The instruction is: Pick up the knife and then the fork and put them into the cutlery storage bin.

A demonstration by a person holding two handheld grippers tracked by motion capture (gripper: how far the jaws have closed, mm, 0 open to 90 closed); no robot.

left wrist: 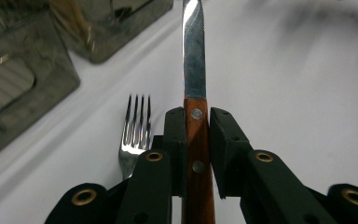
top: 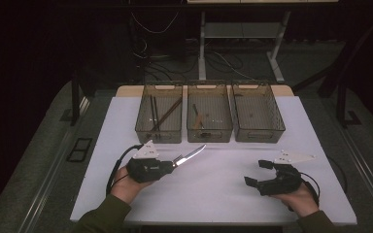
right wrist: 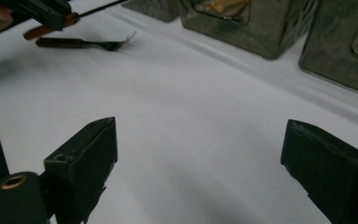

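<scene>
Clamped in my left gripper (left wrist: 197, 140) is the knife (left wrist: 194, 60), its wooden handle pinched between the two pads just behind the blade. From above, the knife (top: 190, 156) is clear of the table (top: 213, 194), long axis slanting from the gripper at lower left up to the right, tip toward the middle bin (top: 210, 118) and a little short of its front wall. In the left gripper view the blade runs straight away from me along the jaws, flat side showing. Below and beside it a fork (left wrist: 134, 135) lies on the table, tines pointing the same way as the blade. My right gripper (top: 258, 172) sits low over the right side of the table, well apart from the knife; I see its jaws spread wide with nothing between them, pads (right wrist: 86, 163) over bare white surface. Three smoky bins stand in a row at the far edge: the left bin (top: 159, 119) holds long dark sticks, the middle one another utensil I can't identify, and the right bin (top: 258, 116) something too dim for me to tell.
</scene>
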